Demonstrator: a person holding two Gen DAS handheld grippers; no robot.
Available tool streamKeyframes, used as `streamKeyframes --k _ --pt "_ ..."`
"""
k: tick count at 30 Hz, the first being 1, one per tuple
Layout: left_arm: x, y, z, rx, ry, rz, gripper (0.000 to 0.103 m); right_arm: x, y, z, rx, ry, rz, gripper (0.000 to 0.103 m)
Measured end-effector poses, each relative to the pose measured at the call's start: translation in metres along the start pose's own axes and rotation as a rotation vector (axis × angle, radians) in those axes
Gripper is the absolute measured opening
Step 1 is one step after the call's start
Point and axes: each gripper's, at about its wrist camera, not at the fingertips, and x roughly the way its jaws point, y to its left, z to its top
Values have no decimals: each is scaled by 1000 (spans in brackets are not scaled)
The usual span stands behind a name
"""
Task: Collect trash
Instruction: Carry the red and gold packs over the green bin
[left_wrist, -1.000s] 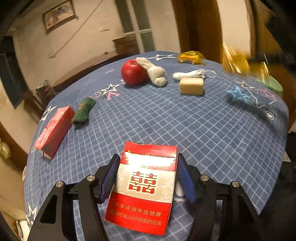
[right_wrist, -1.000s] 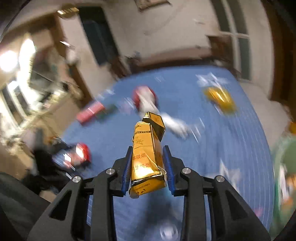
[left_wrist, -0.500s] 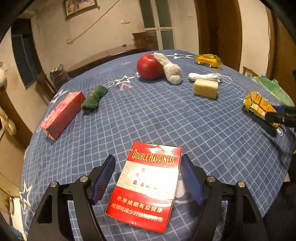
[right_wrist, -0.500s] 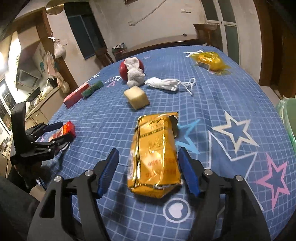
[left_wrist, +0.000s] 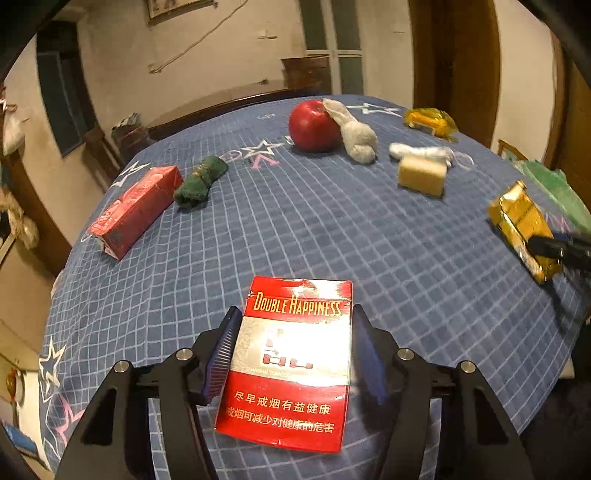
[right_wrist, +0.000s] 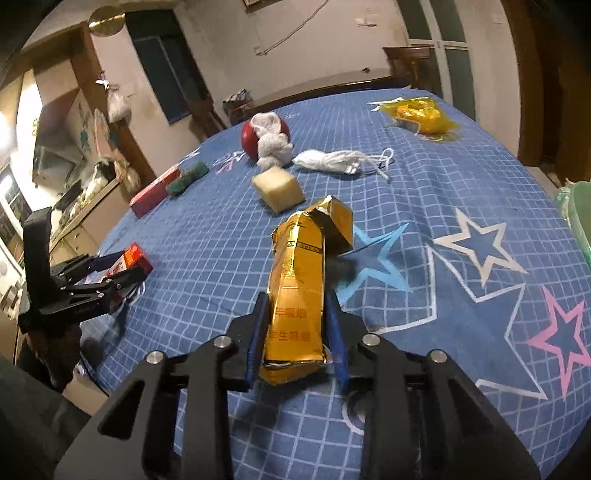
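Tools grip packs: left tool (left_wrist: 295, 354) red pack (left_wrist: 291, 365), right tool (right_wrist: 295, 325) gold pack (right_wrist: 299, 284); only right view shows lifted pack's shadow.

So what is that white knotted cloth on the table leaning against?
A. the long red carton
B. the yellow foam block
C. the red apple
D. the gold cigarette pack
C: the white knotted cloth rests right against the red apple, while the yellow foam block lies apart from it, nearer the camera, in both wrist views.
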Motion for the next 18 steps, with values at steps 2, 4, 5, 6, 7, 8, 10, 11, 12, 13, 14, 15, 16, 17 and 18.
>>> streamKeyframes --k 2,4,5,6,7,8,10,11,12,13,14,15,16,17,18 --pt "-3 -5 12 -24 -6 -4 61 -6 -1 4 21 -19 1 28" --pt "-7 -17 30 -42 -16 1 61 -13 -2 11 30 -41 -14 28" --pt "-9 -22 38 -41 -27 1 61 -18 -2 15 30 -53 -21 28" --pt "-11 -30 47 -37 -40 -2 61 -23 -2 20 28 -63 -29 28" --pt "-13 -43 59 -28 -54 -2 61 -29 -3 26 20 -74 -46 28" --pt "-14 -53 67 -18 -64 -5 61 -33 -4 30 14 -79 -61 28" --pt "-16 -75 83 0 -78 -21 61 -43 -7 40 2 -87 -102 28" --pt "-17 -93 94 16 -86 -36 61 -47 -10 44 1 -89 -123 28" --pt "-17 -104 100 28 -92 -41 61 -54 -14 49 2 -91 -145 28" --pt "-17 -117 108 43 -100 -47 61 -59 -18 52 3 -95 -161 28" --pt "-18 -133 117 64 -113 -58 60 -66 -23 56 2 -101 -190 28" --pt "-18 -147 125 84 -123 -66 60 -73 -28 59 -1 -105 -217 28" --pt "-18 -162 133 104 -132 -74 60 -81 -35 62 1 -104 -235 28" --pt "-17 -173 140 117 -137 -82 60 -88 -43 65 11 -108 -253 28" --pt "-15 -186 147 133 -139 -94 60 -97 -54 68 20 -109 -285 28"
